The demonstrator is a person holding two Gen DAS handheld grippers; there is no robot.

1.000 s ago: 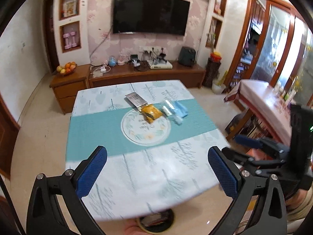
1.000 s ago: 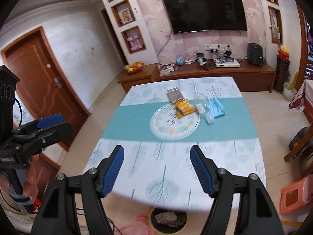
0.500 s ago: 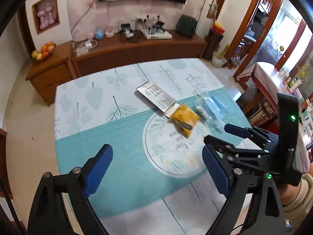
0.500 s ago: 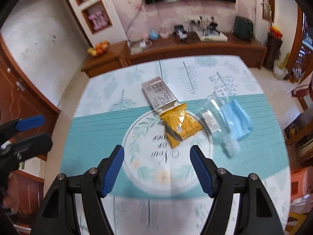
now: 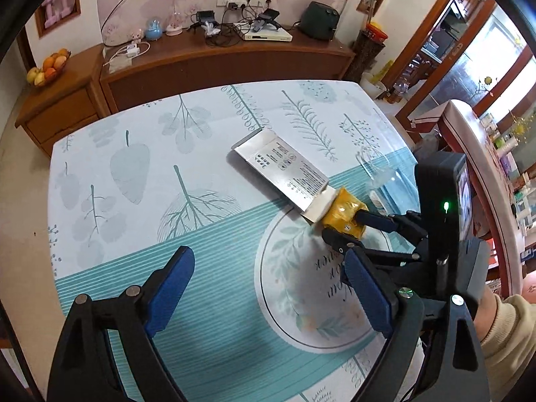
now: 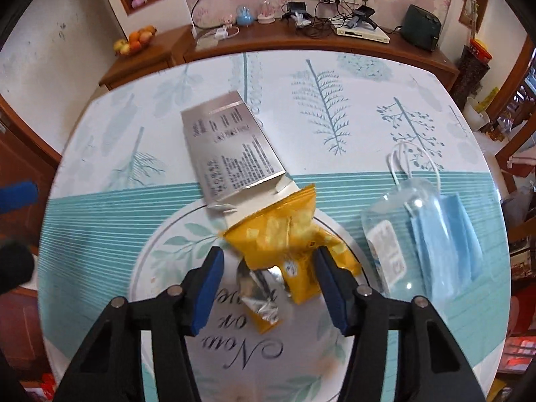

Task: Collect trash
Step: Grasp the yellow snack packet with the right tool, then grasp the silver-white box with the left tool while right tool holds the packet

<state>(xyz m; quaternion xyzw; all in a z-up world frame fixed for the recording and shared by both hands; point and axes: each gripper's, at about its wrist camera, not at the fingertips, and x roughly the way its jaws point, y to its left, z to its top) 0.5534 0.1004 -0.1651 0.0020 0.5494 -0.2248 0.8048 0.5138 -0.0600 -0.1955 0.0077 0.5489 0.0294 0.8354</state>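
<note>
Both tools have descended to mid-desk; right tool (image 6: 268, 268) jaws, just closing, straddle the wrapper (image 6: 288, 234) ungripped; left tool (image 5: 268, 288) released.

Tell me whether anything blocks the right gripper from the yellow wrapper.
Nothing visible does. The right gripper has just been closing, and the yellow wrapper already lies between its fingers. The silver box only touches the wrapper's far edge, outside the jaws.

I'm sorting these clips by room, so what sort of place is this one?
Most likely a home living room. A table with a leaf-print cloth stands before a long wooden TV cabinet carrying chargers and a set-top box, with a fruit bowl on the side cabinet.
</note>
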